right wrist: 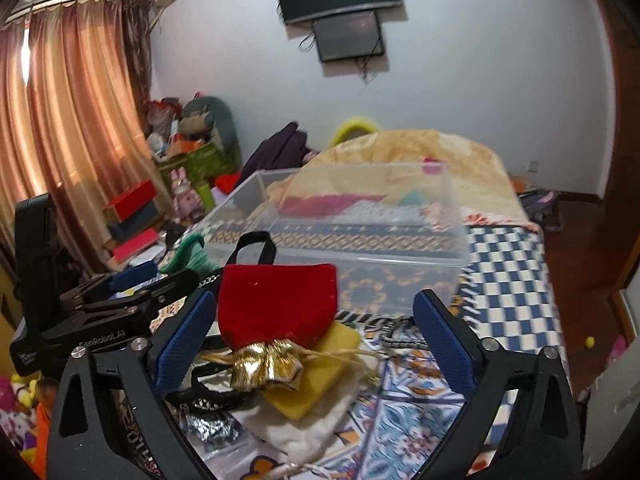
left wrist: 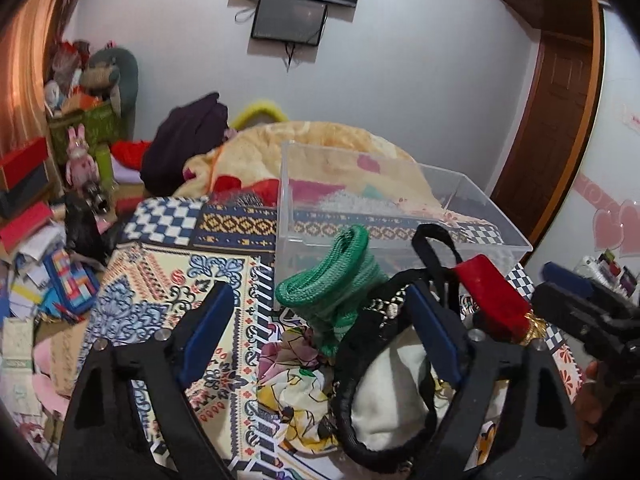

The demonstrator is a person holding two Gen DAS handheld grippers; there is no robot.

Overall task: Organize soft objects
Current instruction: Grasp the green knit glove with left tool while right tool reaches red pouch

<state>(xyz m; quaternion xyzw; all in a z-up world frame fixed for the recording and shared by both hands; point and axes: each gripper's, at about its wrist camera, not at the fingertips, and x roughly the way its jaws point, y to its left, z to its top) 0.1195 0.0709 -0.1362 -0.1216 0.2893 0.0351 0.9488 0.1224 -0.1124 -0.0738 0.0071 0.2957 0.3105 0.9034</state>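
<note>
Soft things lie heaped on the patterned bedspread [left wrist: 168, 280] before one clear plastic bin [left wrist: 400, 208]: a ribbed green knit roll [left wrist: 340, 276], a crumpled floral cloth [left wrist: 296, 392], a velvet red pouch [right wrist: 276, 300] with gold foil neck, one yellow sponge [right wrist: 316, 384]. Left gripper [left wrist: 320, 320] gapes wide, holding nothing; right gripper [right wrist: 316, 340] likewise, straddling the pouch without touching it.
</note>
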